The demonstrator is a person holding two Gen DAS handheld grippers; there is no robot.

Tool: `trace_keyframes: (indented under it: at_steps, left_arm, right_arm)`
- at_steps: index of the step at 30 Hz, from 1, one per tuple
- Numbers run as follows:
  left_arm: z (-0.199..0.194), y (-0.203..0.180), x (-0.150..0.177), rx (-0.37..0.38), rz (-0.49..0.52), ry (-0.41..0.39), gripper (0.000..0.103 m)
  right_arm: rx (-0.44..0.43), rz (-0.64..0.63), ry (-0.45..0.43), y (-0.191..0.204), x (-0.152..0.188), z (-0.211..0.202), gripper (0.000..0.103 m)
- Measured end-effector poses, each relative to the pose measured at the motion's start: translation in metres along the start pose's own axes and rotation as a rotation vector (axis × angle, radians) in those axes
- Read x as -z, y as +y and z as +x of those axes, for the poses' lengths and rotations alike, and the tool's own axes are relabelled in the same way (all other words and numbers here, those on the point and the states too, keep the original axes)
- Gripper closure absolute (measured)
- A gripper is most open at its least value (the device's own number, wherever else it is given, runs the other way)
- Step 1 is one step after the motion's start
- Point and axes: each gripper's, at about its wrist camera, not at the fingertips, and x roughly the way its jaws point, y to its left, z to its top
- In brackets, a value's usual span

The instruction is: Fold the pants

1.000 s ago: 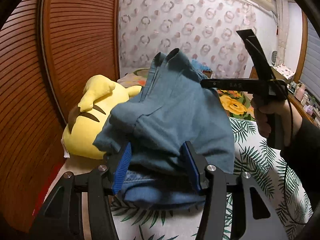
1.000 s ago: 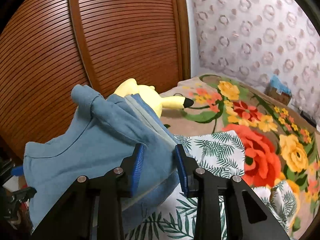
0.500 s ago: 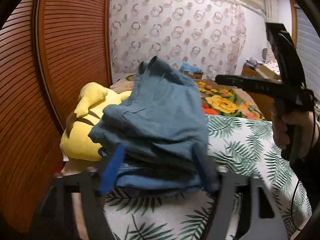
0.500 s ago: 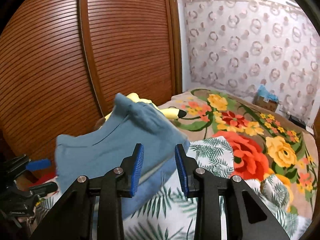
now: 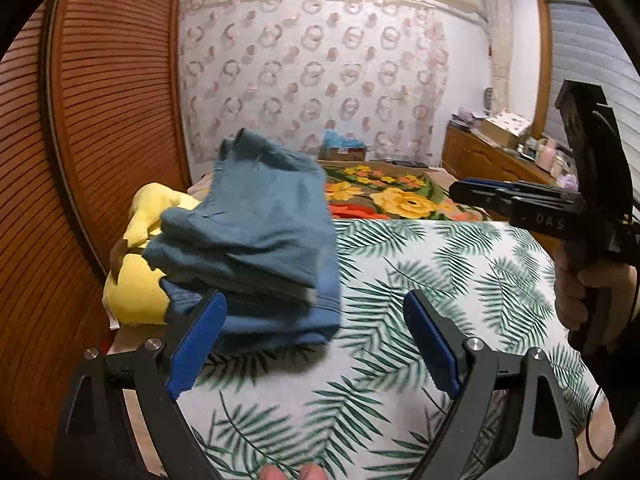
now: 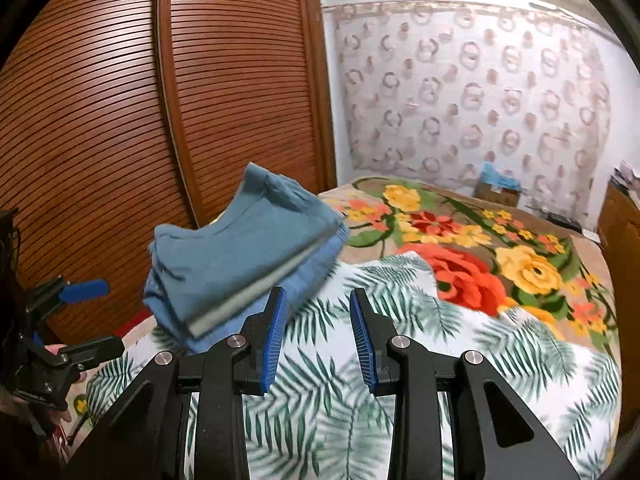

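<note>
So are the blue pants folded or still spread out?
Folded: the blue pants sit in a compact stack of layers on the leaf-print sheet.

Home bedroom: bed (image 6: 500, 360), louvred wardrobe (image 6: 120, 120)

The only lettering that can be read is "D A S", in pale capitals on the black side of the right gripper (image 5: 464, 191) as the left wrist view shows it (the letters sit on the body near the handle, spaced apart). Nothing legible stands on the boxes and bottles on the wooden dresser (image 5: 492, 158); they are too small and blurred.
</note>
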Motion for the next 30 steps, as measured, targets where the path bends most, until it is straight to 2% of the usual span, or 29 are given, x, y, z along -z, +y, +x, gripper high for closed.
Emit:
trace_keyframes:
  at_steps: [5,9,15,23,30]
  left_arm:
    - [-0.009,-0.022,0.009,0.022,0.046,0.001,0.013]
    - [-0.014,-0.034,0.017,0.045,0.044,-0.002,0.013]
    - [-0.017,-0.053,0.027,0.056,0.068,0.012,0.013]
    - [-0.020,-0.077,0.035,0.119,0.062,0.029,0.013]
    - [-0.028,-0.101,0.038,0.121,0.094,0.015,0.013]
  right_arm:
    - [0.039,0.029,-0.016,0.007,0.023,-0.039,0.063]
    - [0.071,0.036,-0.028,0.014,0.036,-0.064,0.059]
    - [0.118,0.059,-0.036,0.029,0.056,-0.090,0.045]
    - [0.202,0.107,-0.052,0.049,0.081,-0.128,0.025]
    - [0.305,0.164,-0.056,0.064,0.098,-0.159,0.020]
